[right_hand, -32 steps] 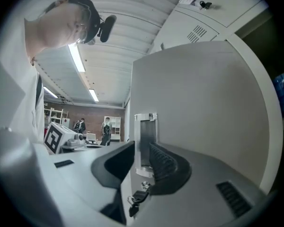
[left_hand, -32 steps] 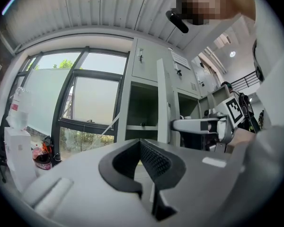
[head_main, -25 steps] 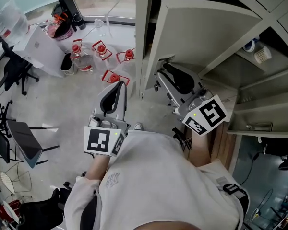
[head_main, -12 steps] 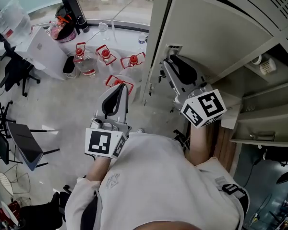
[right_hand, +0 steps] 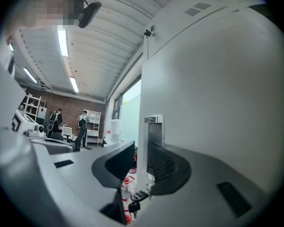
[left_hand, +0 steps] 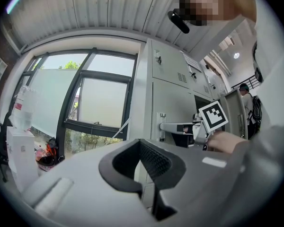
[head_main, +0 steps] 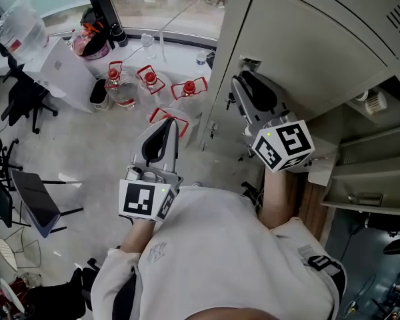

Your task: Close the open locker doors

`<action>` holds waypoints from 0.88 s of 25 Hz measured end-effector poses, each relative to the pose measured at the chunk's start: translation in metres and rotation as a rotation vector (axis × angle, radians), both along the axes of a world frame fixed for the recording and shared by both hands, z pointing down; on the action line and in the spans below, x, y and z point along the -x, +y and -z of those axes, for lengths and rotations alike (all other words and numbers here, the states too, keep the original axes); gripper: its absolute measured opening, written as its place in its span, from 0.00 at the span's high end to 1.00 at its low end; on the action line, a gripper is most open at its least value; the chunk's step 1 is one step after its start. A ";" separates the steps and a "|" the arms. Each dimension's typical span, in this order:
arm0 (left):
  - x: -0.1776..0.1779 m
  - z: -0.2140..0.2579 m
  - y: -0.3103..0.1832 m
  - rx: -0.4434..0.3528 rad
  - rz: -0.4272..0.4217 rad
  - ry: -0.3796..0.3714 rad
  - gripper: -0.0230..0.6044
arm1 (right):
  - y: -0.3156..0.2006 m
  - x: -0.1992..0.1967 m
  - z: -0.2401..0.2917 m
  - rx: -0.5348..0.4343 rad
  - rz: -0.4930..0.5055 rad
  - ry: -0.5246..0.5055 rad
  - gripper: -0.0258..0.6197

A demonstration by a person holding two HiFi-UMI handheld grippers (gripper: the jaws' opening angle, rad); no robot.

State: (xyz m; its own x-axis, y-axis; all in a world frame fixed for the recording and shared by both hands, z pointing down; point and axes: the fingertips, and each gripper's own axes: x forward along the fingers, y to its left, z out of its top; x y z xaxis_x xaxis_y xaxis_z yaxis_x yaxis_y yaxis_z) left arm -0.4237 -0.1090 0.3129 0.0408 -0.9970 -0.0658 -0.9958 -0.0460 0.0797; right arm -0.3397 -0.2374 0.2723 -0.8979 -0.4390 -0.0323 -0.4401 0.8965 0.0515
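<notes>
Clamps the right claw (right_hand: 143, 150) narrowly on the free edge of the pale grey metal locker door (right_hand: 217, 103), just beside its metal latch plate (right_hand: 154, 126), with the panel stretching to that claw's right. Holds the left claw (left_hand: 146, 150) pressed together and empty, well left of that door.

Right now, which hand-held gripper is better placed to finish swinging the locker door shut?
Right. The right hand-held gripper has the edge of the locker door between its jaws. The left hand-held gripper hangs apart from that door, jaws together on nothing.
</notes>
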 end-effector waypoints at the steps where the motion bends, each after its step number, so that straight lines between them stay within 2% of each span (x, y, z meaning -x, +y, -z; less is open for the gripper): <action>1: 0.002 0.000 -0.001 0.001 0.002 0.001 0.96 | -0.002 0.002 0.000 0.000 -0.003 0.001 0.83; 18: 0.010 -0.007 0.001 0.014 0.007 0.005 0.96 | -0.016 0.007 -0.011 0.020 -0.054 0.005 0.83; 22: 0.005 -0.008 0.000 0.012 -0.011 0.005 0.96 | -0.012 0.003 -0.010 0.017 -0.059 -0.007 0.91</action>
State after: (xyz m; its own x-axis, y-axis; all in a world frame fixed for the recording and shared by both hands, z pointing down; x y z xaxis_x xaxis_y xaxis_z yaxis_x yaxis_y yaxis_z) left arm -0.4290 -0.1092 0.3208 0.0514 -0.9972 -0.0539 -0.9948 -0.0559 0.0853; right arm -0.3423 -0.2498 0.2827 -0.8705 -0.4913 -0.0300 -0.4921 0.8699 0.0331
